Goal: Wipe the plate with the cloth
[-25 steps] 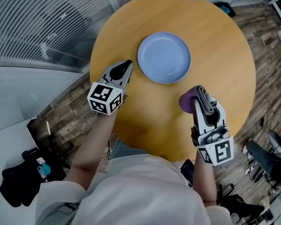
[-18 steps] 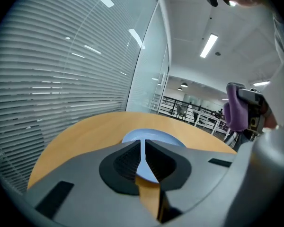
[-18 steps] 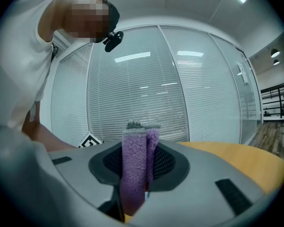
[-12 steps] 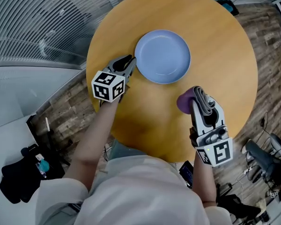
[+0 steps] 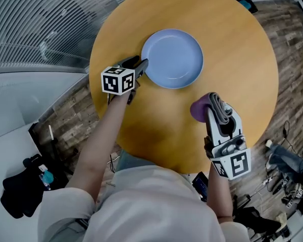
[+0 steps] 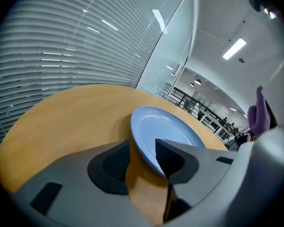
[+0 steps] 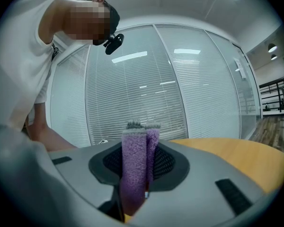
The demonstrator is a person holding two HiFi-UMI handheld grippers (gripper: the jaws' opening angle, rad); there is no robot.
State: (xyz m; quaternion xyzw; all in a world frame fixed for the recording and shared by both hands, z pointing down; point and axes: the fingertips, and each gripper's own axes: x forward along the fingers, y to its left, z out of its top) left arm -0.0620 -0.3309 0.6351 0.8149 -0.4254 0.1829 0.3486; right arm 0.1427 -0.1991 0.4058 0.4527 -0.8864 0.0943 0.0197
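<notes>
Head view: smooth round blue plate (image 5: 172,58), lying flat.
We note left gripper (image 5: 140,64) jaws opening astride its rim; right gripper (image 5: 215,101) pinches fuzzy purple cloth (image 5: 199,109), folded along its jaws.

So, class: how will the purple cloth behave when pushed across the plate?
Probably floppy: the purple cloth sits folded double in the shut right gripper. Its fuzzy pile suggests light, grippy; likely dragging, not sliding, on the plate.

Grey left claw (image 5: 140,63), jaws opening around the plate (image 5: 172,59) rim, and grey right claw (image 5: 213,99) bear white black-marked cubes (image 5: 117,79); white short-sleeved shirt (image 5: 156,205).
</notes>
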